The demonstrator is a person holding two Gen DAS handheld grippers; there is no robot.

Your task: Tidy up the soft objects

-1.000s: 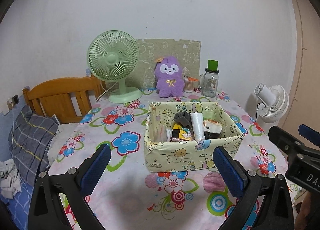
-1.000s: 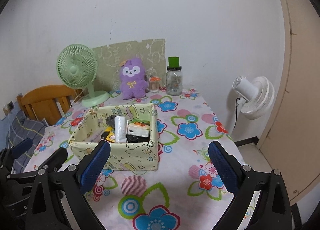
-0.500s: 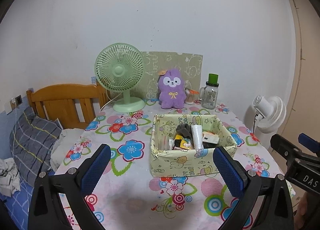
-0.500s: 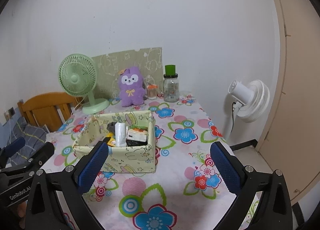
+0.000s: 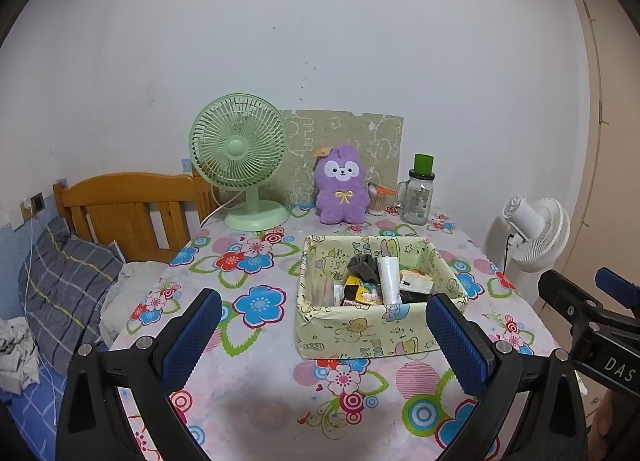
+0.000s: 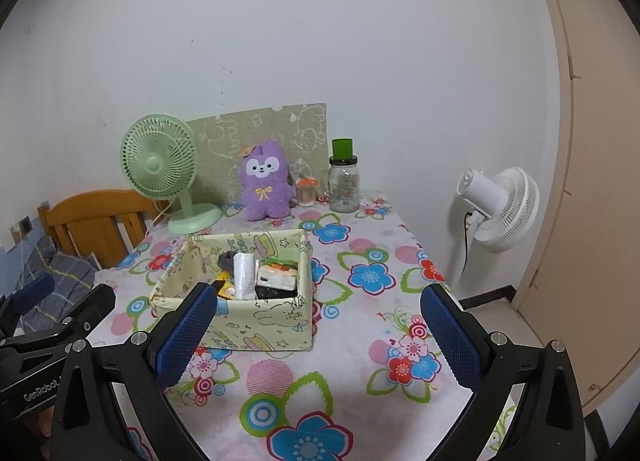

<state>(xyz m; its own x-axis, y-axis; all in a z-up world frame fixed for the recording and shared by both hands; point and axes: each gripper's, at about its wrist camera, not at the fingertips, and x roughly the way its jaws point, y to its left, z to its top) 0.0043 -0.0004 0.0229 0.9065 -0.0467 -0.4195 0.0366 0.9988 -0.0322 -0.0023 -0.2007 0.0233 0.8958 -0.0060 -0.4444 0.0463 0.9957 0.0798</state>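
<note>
Two grippers, left gripper (image 5: 320, 335) and right gripper (image 6: 318, 327), hang above the near edge of the bench (image 5: 264, 389) with jaws wide apart and nothing held. Target is probably the purple plush toy (image 5: 341, 185), upright at the far edge, behind the fabric box (image 5: 360, 331). Approach over the box, clamp the toy's body, avoid the glass jar (image 5: 418, 197) just beside it

Purple plush toy (image 5: 341, 185) upright by wall.
</note>
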